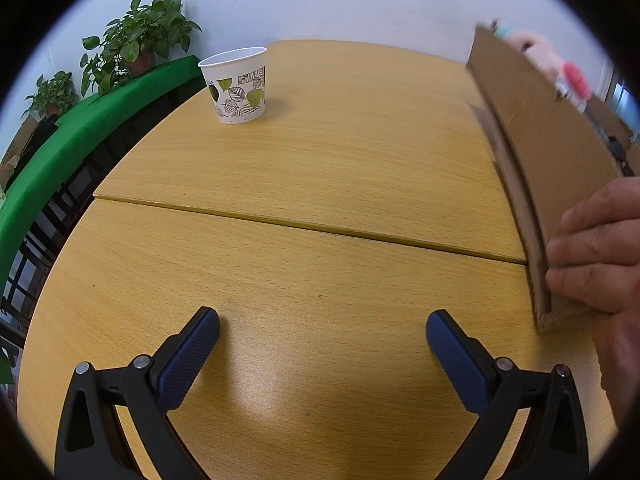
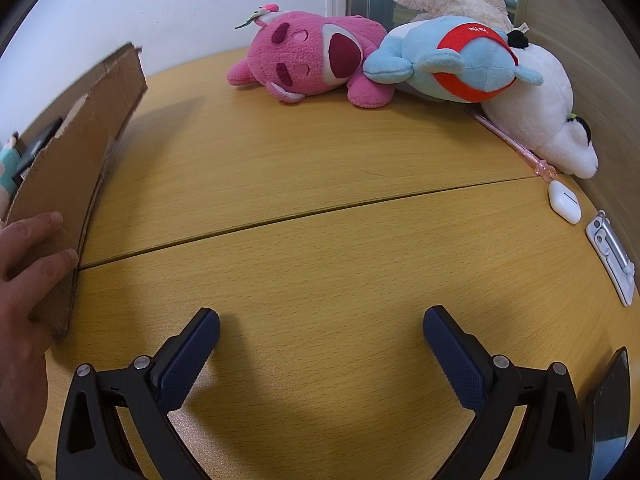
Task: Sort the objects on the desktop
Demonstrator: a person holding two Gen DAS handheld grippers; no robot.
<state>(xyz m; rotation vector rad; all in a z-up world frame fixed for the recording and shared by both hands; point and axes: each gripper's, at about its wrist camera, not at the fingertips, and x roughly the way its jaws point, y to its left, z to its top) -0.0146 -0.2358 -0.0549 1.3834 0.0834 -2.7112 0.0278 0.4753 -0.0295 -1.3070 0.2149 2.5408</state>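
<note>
My left gripper (image 1: pixel 322 328) is open and empty, low over the wooden table (image 1: pixel 320 168). A leaf-patterned paper cup (image 1: pixel 236 86) stands upright at the far left. A cardboard box (image 1: pixel 548 148) stands on the right, with a bare hand (image 1: pixel 592 248) on its near corner. My right gripper (image 2: pixel 322 326) is open and empty. The box (image 2: pixel 76 160) and the hand (image 2: pixel 28 264) show at its left. At the back lie a pink plush (image 2: pixel 312 60), a blue and red plush (image 2: pixel 460 58) and a white plush (image 2: pixel 536 104). A pink pen (image 2: pixel 516 144), a white earbud case (image 2: pixel 564 202) and a silver-white clip (image 2: pixel 612 256) lie at the right.
A green ledge (image 1: pixel 80 120) with potted plants (image 1: pixel 136 40) runs beyond the table's left edge. A dark flat device (image 2: pixel 608 408) lies at the near right edge. A seam (image 1: pixel 312 226) crosses the tabletop. A wall panel (image 2: pixel 588 40) stands behind the plush toys.
</note>
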